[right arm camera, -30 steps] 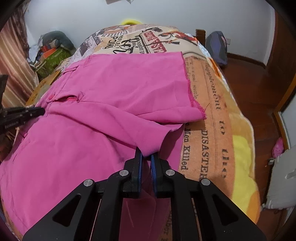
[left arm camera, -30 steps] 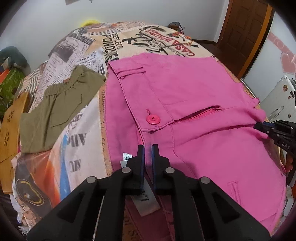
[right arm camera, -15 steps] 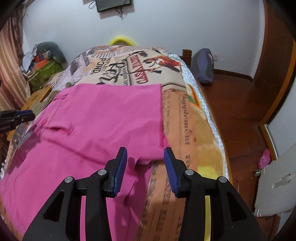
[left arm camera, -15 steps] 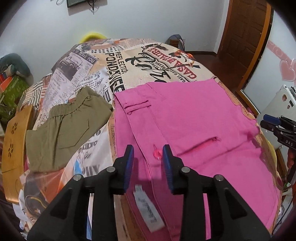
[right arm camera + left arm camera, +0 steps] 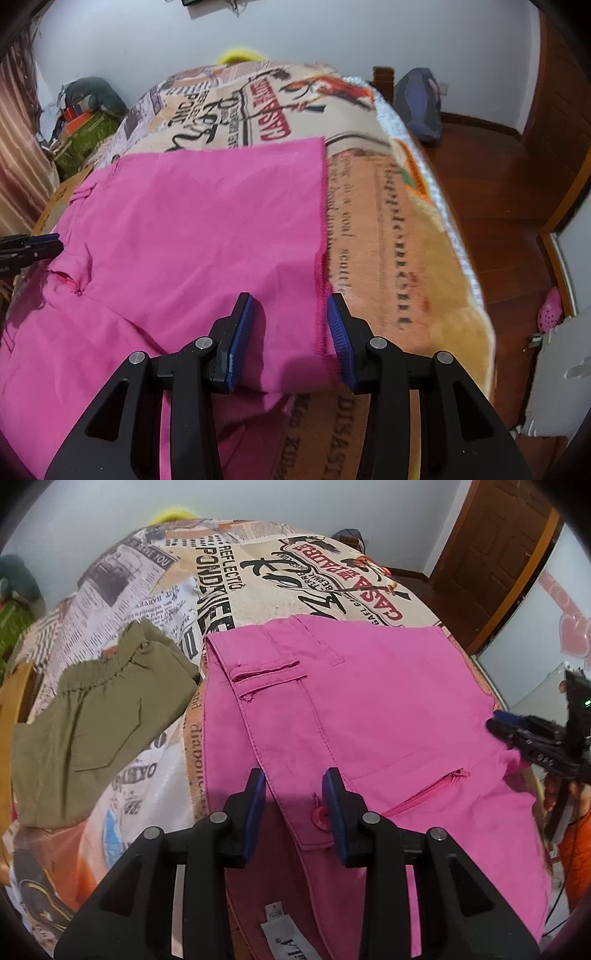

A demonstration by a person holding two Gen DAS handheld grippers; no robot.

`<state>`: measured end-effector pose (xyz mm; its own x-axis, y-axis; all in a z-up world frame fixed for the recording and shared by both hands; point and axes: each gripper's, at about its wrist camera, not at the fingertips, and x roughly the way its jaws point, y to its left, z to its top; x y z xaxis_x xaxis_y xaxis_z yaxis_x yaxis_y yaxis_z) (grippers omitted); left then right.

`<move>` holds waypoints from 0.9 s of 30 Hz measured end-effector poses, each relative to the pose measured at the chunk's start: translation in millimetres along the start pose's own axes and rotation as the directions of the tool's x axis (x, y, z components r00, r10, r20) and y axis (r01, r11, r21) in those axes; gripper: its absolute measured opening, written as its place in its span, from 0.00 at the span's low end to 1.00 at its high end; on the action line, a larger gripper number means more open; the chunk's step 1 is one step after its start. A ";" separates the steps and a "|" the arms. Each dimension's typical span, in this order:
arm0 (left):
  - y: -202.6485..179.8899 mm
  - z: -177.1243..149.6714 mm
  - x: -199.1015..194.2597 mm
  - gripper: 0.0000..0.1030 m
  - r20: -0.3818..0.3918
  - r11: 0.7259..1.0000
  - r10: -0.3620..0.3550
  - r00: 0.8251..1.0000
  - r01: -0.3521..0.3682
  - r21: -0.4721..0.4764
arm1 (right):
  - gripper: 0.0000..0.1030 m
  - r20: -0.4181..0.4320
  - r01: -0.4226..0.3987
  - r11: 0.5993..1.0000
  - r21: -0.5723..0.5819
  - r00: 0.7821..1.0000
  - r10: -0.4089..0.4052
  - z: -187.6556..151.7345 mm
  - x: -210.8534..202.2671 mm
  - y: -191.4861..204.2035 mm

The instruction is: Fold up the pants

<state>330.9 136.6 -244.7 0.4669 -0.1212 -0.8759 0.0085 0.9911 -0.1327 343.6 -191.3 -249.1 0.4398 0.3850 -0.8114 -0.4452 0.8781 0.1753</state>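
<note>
Pink pants (image 5: 369,709) lie folded over on a bed with a newspaper-print cover (image 5: 229,572). My left gripper (image 5: 293,779) is open above the waistband, near the pink button (image 5: 318,818) and the zip pocket. My right gripper (image 5: 290,306) is open above the leg hems of the pink pants (image 5: 192,229), at their frayed right edge. The right gripper shows at the right of the left wrist view (image 5: 496,725); the left gripper shows at the left of the right wrist view (image 5: 55,245). Neither holds cloth.
Olive green pants (image 5: 99,709) lie folded on the bed to the left of the pink ones. A wooden board (image 5: 11,701) stands at the bed's left edge. The bed's right edge (image 5: 436,192) drops to a wooden floor with a dark bag (image 5: 421,103).
Both grippers were shut on the pink cloth a second ago. They have let go, opened wide and lifted off it. The folded layer now lies flat.
</note>
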 end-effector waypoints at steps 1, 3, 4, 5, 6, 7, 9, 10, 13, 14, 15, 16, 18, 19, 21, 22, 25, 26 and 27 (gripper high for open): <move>1.1 0.9 0.4 0.31 0.000 1.000 -0.007 1.000 0.007 -0.007 | 0.31 0.013 -0.004 1.000 -0.003 1.000 0.004 0.2 0.3 0.5; 1.8 1.4 0.9 0.31 0.003 1.000 -0.009 1.000 0.009 -0.011 | 0.18 0.015 -0.007 1.000 -0.011 1.000 0.007 2.1 1.7 0.8; 0.7 1.4 0.9 0.29 0.008 1.000 0.002 1.000 -0.002 -0.005 | 0.11 0.022 -0.014 1.000 -0.008 1.000 0.014 3.3 0.5 0.3; -1.5 1.2 0.1 0.17 0.020 1.000 0.018 1.000 -0.018 0.008 | 0.09 0.028 -0.015 1.000 -0.011 1.000 0.016 4.6 -0.8 0.1; -6.9 0.0 -1.4 0.12 0.043 0.997 0.058 0.997 -0.060 0.042 | 0.09 0.034 -0.010 1.000 -0.019 0.999 0.011 6.0 -2.2 0.9; -10.1 -0.4 -1.7 0.12 0.052 0.994 0.080 0.995 -0.083 0.066 | 0.08 0.039 0.001 0.999 -0.038 0.999 0.000 8.0 -3.8 2.7; -20.0 -3.7 -2.5 0.08 0.078 0.983 0.129 0.989 -0.138 0.119 | 0.07 0.061 0.035 0.995 -0.098 0.998 -0.029 11.8 -7.8 9.6; -23.6 -5.5 -3.0 0.08 0.090 0.976 0.156 0.984 -0.168 0.138 | 0.06 0.068 0.053 0.990 -0.130 0.997 -0.045 14.0 -8.6 13.3; -18.8 -6.3 -5.7 0.08 0.105 0.973 0.187 0.977 -0.199 0.118 | 0.06 0.063 0.082 0.983 -0.166 0.995 -0.072 18.7 -3.2 16.0; -13.4 -6.1 -6.6 0.08 0.105 0.976 0.189 0.976 -0.199 0.092 | 0.06 0.048 0.078 0.984 -0.157 0.996 -0.071 19.8 1.7 14.0; -9.2 -6.2 -6.6 0.08 0.101 0.978 0.189 0.977 -0.197 0.074 | 0.06 0.035 0.075 0.987 -0.144 0.997 -0.071 20.7 5.8 12.0; -2.6 -6.3 -4.4 0.08 0.085 0.983 0.175 0.981 -0.180 0.048 | 0.06 0.018 0.068 0.990 -0.125 0.998 -0.066 21.3 10.4 10.0; 3.4 -8.2 -1.3 0.08 0.061 0.988 0.147 0.987 -0.149 0.033 | 0.07 -0.007 0.063 0.993 -0.101 0.998 -0.064 22.6 15.9 9.0; 4.2 -9.0 -2.4 0.09 0.058 0.989 0.144 0.988 -0.146 0.035 | 0.08 -0.009 0.068 0.993 -0.096 0.998 -0.069 22.7 14.7 10.2; 1.9 -9.4 -7.7 0.09 0.063 0.987 0.153 0.986 -0.156 0.047 | 0.11 -0.016 0.093 0.990 -0.108 0.995 -0.095 23.4 9.8 13.3; 0.8 -8.7 -11.8 0.09 0.067 0.985 0.162 0.985 -0.166 0.054 | 0.13 -0.013 0.105 0.987 -0.119 0.994 -0.107 23.1 6.7 14.7; 0.1 -4.2 -30.1 0.11 0.097 0.983 0.168 0.981 -0.175 0.063 | 0.20 0.004 0.116 0.984 -0.134 0.993 -0.116 25.6 -7.3 15.3; 0.9 -2.2 -34.9 0.16 0.107 0.983 0.167 0.980 -0.174 0.060 | 0.22 0.017 0.111 0.985 -0.132 0.994 -0.110 26.9 -14.0 14.6; 2.3 0.4 -39.4 0.19 0.116 0.983 0.166 0.979 -0.174 0.055 | 0.26 0.029 0.106 0.986 -0.130 0.994 -0.103 28.2 -19.5 14.0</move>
<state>312.8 143.8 -210.3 0.5611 0.0526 -0.8261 -0.0237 0.9986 0.0475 350.8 -178.5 -215.2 0.5061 0.3005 -0.8084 -0.4937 0.8695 0.0141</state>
